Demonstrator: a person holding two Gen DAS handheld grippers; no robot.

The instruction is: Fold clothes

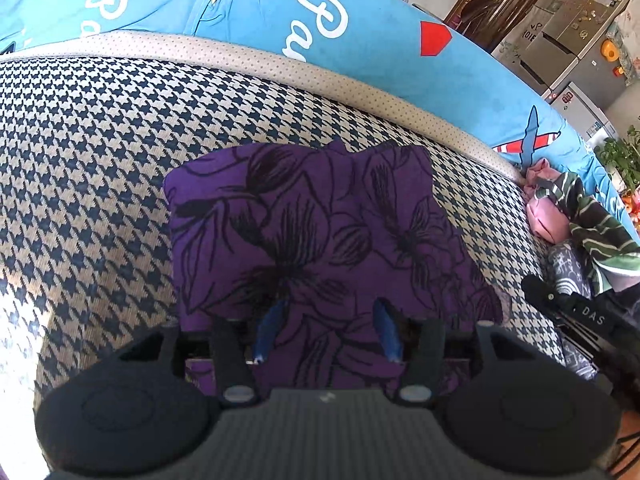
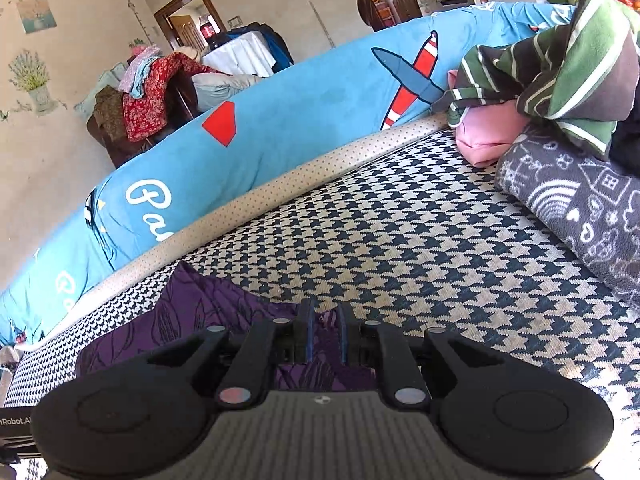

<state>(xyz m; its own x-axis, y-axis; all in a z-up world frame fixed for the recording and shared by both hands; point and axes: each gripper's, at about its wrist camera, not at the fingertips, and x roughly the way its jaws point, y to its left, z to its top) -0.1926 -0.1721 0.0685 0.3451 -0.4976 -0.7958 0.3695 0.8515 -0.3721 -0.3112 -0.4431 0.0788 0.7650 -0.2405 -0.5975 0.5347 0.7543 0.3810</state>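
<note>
Low views (perhaps overlapping) along sofa (image 1: pixel 100 128)

A blue quilt (image 1: pixel 360 52) is lying along the houndstooth mattress (image 1: pixel 100 160) toward twelve o'clock; a fridge (image 1: pixel 568 40) is standing at two o'clock beside a potted plant (image 1: pixel 620 156).

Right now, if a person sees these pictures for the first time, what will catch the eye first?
First comes the purple flowered garment, folded flat in the middle of the black-and-white houndstooth cover, with the left tool open over its near edge. Behind it runs a bright blue cushion with white lettering and red shapes. On the right, a pile of clothes stands out, striped green on top of pink.
</note>
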